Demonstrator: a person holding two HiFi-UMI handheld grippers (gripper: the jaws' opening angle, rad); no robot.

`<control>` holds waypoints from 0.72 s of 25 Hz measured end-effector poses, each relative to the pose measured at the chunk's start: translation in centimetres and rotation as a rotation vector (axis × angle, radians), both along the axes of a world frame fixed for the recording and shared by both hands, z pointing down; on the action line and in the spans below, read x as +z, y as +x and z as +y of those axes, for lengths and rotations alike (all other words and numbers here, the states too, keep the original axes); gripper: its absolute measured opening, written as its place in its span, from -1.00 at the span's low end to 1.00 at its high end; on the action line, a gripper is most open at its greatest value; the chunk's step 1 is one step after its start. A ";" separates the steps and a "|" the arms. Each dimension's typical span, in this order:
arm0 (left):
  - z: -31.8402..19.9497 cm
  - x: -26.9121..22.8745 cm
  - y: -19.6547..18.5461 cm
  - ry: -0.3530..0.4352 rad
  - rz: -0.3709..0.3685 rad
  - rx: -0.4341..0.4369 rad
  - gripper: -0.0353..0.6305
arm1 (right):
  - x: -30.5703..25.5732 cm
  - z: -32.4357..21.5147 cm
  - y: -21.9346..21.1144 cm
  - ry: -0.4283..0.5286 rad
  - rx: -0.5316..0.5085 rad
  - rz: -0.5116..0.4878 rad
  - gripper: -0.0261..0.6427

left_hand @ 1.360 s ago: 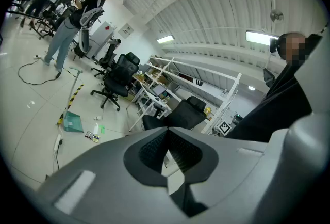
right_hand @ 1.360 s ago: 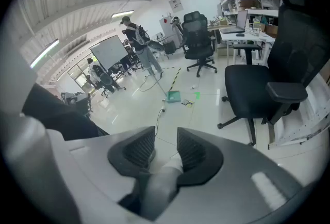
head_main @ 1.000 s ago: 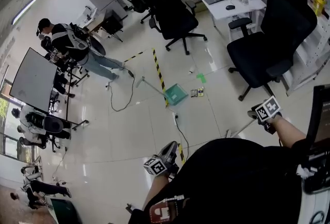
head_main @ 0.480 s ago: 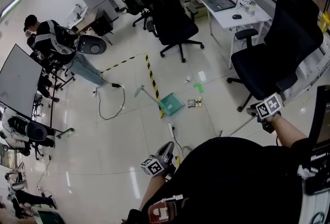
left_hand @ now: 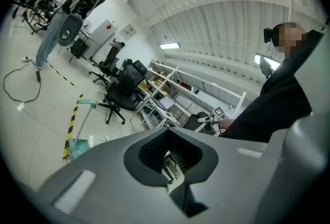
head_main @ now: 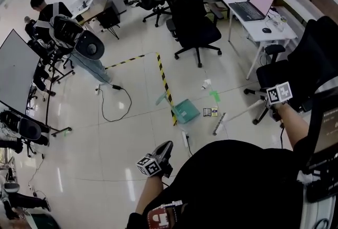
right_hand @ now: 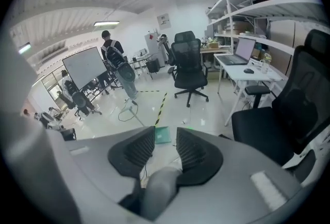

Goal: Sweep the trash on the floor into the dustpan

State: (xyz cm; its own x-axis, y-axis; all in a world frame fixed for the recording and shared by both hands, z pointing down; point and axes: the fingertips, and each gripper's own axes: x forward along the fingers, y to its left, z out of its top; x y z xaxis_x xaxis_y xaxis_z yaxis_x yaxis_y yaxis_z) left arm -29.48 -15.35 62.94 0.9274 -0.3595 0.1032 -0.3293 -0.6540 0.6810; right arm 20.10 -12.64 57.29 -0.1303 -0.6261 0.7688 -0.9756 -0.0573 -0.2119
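A green dustpan (head_main: 186, 112) stands on the white floor, its long handle (head_main: 161, 99) leaning up to the left. It also shows in the left gripper view (left_hand: 77, 146) and between the right jaws (right_hand: 162, 134). Small trash pieces (head_main: 210, 112) lie just right of it, with a green scrap (head_main: 214, 96) and a white scrap (head_main: 205, 85) farther off. My right gripper (head_main: 270, 107) (right_hand: 166, 146) is shut on the grey broom handle (right_hand: 159, 192). The broom head (head_main: 219, 123) rests on the floor beside the trash. My left gripper (head_main: 165, 149) (left_hand: 169, 132) is shut on nothing, low near my body.
Yellow-black tape (head_main: 165, 85) runs past the dustpan. A black cable (head_main: 119, 104) and a power strip (head_main: 186, 141) lie on the floor. Black office chairs (head_main: 194, 22) (head_main: 296, 72) and a desk with a laptop (head_main: 251, 9) stand around. A person (head_main: 53, 17) is at the far left.
The head view has swung, so the dustpan sits nearer the middle. The broom head has come into sight beside the trash. My left gripper has hardly moved.
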 end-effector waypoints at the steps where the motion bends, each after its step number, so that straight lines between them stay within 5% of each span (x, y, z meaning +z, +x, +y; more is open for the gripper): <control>1: -0.7 0.1 -1.0 -0.007 0.002 -0.027 -0.89 | -0.3 -2.1 0.0 0.008 0.004 0.003 -0.54; 10: -1.5 2.7 -6.2 -0.118 -0.076 -0.288 -0.89 | -0.1 -22.1 2.2 0.093 -0.106 0.048 -0.55; 15: -4.1 3.8 -4.6 -0.167 -0.147 -0.450 -0.89 | 2.1 -34.0 3.7 0.098 -0.282 0.063 -0.55; 18: -6.5 3.9 -1.7 -0.200 -0.122 -0.565 -0.89 | 4.3 -40.3 4.7 0.075 -0.394 0.072 -0.56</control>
